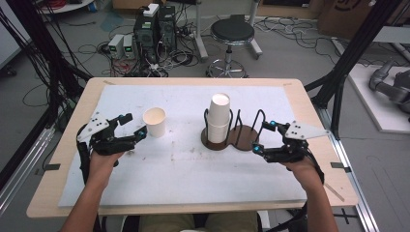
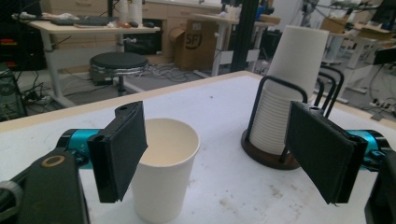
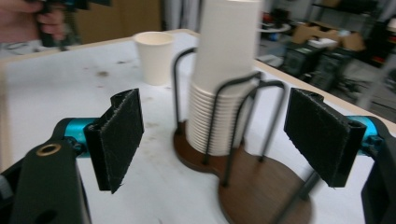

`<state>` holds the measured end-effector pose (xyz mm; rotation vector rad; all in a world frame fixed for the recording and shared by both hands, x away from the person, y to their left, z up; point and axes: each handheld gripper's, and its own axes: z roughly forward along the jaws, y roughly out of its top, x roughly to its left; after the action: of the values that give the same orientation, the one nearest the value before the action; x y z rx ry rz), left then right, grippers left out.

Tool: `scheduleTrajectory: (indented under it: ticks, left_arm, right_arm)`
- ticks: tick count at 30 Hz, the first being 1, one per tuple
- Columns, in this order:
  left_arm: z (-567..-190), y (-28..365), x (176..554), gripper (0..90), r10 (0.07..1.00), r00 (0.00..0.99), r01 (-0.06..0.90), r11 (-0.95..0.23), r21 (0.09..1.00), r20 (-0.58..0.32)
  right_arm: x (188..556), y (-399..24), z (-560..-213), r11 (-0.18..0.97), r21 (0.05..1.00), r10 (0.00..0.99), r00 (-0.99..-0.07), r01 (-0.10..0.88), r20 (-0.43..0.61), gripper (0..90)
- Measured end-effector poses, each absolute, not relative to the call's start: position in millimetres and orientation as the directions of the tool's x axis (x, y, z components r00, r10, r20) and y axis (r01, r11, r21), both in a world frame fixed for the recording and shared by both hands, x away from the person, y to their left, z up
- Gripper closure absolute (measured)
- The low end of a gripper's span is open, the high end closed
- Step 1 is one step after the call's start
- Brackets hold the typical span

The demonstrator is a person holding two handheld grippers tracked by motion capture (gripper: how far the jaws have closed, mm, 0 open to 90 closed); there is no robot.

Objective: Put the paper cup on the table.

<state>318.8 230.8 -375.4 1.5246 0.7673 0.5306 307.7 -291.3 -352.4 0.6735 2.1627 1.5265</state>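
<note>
A single white paper cup (image 1: 154,122) stands upright on the white mat, left of centre. My left gripper (image 1: 135,124) sits just left of it, open, with nothing pressed between its pads. In the left gripper view the cup (image 2: 163,182) rises partly behind the left jaw, off to one side of the gap (image 2: 224,154). A tall stack of white cups (image 1: 220,118) fills one ring of a dark wire cup holder (image 1: 244,137). My right gripper (image 1: 262,136) is open just right of the holder. In the right gripper view the stack (image 3: 224,84) and holder base (image 3: 261,186) lie ahead of the spread jaws (image 3: 215,140).
The white mat (image 1: 193,169) covers most of the wooden table (image 1: 72,121). Beyond the far edge stand a black stool (image 1: 232,31) and computer boxes (image 1: 154,29) among cables. Black frame posts (image 1: 348,63) rise at the right. The other hand (image 3: 42,21) shows in the right gripper view.
</note>
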Motion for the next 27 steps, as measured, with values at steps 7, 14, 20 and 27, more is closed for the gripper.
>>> scheduleTrajectory:
  ticks: [7, 14, 20, 27]
  left_arm:
    - [-370, 230, 317, 21.0, 0.712, 0.693, 0.135, 0.023, 0.991, -0.111]
    - [-370, 231, 315, 21.0, 0.717, 0.689, 0.132, 0.021, 0.991, -0.107]
    - [-370, 234, 315, 21.0, 0.715, 0.69, 0.128, 0.029, 0.991, -0.11]
    - [-371, 235, 315, 21.0, 0.717, 0.689, 0.127, 0.029, 0.992, -0.109]
  right_arm:
    - [299, -333, -350, 0.229, 0.952, 0.766, -0.641, 0.203, -0.047, 20.2]
    - [296, -345, -347, 0.217, 0.955, 0.805, -0.591, 0.204, -0.057, 20.2]
    - [292, -340, -345, 0.23, 0.954, 0.802, -0.593, 0.194, -0.073, 20.2]
    - [290, -340, -344, 0.226, 0.954, 0.807, -0.587, 0.198, -0.069, 20.2]
